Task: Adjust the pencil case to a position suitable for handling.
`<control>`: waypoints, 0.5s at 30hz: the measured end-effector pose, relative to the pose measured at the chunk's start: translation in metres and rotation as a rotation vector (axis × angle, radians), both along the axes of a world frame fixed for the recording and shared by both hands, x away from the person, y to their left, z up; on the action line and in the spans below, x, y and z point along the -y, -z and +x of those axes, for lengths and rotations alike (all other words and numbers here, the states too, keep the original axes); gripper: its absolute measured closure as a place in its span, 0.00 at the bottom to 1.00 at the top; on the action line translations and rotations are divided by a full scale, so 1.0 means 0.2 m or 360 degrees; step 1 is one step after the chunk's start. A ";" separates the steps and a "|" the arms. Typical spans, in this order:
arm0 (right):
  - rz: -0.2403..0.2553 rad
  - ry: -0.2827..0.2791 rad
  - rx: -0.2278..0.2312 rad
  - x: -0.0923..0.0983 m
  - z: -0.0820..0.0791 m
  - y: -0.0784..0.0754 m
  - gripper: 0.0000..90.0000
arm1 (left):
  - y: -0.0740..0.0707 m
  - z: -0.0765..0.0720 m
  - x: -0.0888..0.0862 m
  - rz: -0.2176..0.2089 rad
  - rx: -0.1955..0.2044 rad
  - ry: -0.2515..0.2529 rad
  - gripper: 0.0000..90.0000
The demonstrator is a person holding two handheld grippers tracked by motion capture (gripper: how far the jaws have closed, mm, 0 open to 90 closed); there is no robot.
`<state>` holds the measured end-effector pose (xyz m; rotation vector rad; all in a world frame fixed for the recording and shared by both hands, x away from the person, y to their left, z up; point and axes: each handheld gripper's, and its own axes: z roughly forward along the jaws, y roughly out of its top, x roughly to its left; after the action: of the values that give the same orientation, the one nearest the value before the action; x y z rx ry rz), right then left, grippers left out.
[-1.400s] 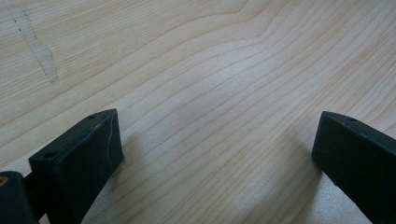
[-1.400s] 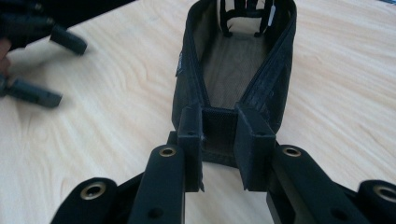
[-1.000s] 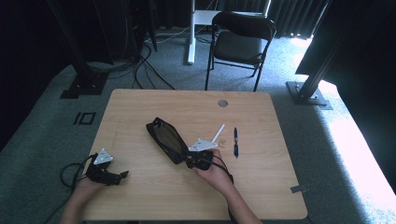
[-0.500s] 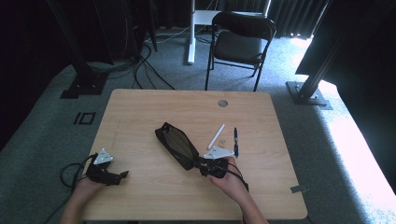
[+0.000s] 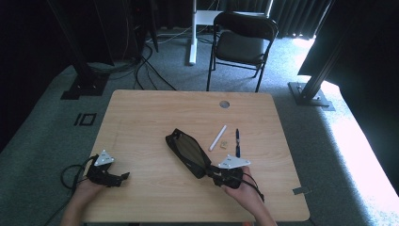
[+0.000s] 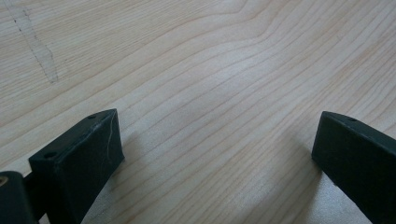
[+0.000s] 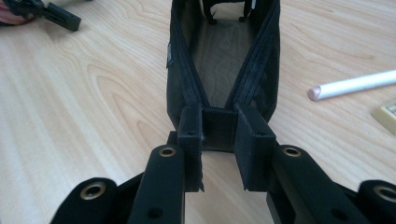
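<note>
right fingers [image 7: 219, 140]: my pads clamped on the near end tab of the black pouch [image 5: 188, 151] | left fingers [image 6: 210, 154]: spread wide apart over bare table [image 5: 141, 113], holding nothing | pouch: lying open on the table's middle, slanting away from my right hand | beyond, to its right: white stick [image 5: 217, 138], small eraser [image 5: 225, 144], dark pen [image 5: 237, 141]

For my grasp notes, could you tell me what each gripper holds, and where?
The right gripper clamps the black pouch by its near end; the left gripper holds nothing.
</note>
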<state>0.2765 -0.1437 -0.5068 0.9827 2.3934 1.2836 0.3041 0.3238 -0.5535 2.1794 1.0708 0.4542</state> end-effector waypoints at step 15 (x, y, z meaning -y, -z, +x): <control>-0.0060 0.0015 -0.0036 0.18 -0.11 -0.03 0.82 | 0.00 0.00 0.00 0.0000 0.0001 -0.0001 0.02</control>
<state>0.2541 -0.1793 -0.5007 1.0018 2.4176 1.2258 0.3041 0.3237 -0.5535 2.1791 1.0710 0.4555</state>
